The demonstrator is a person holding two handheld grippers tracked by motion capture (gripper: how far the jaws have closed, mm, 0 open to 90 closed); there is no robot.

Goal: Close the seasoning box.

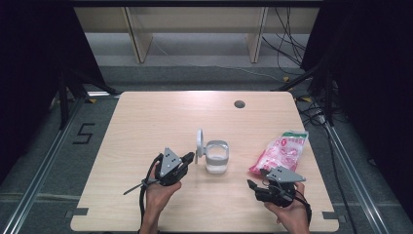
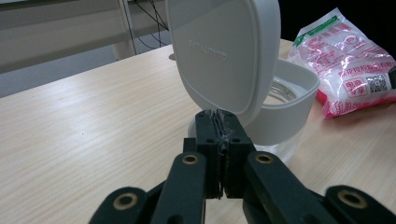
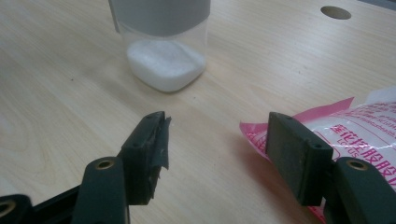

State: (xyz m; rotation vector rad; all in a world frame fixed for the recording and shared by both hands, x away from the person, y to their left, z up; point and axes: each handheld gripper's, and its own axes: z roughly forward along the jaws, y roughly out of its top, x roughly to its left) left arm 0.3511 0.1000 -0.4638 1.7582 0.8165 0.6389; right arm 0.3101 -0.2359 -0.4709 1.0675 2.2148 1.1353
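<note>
Where left claw pinches: lid.

The bench lies bare across its far and left parts, giving open passage. Mid-bench the open jar with its upright lid blocks the way, and the pink bag crowds the right side; a bare lane runs between them.

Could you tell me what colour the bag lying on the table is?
The bag is pink and white with a green top edge, clearest in the left gripper view.
</note>
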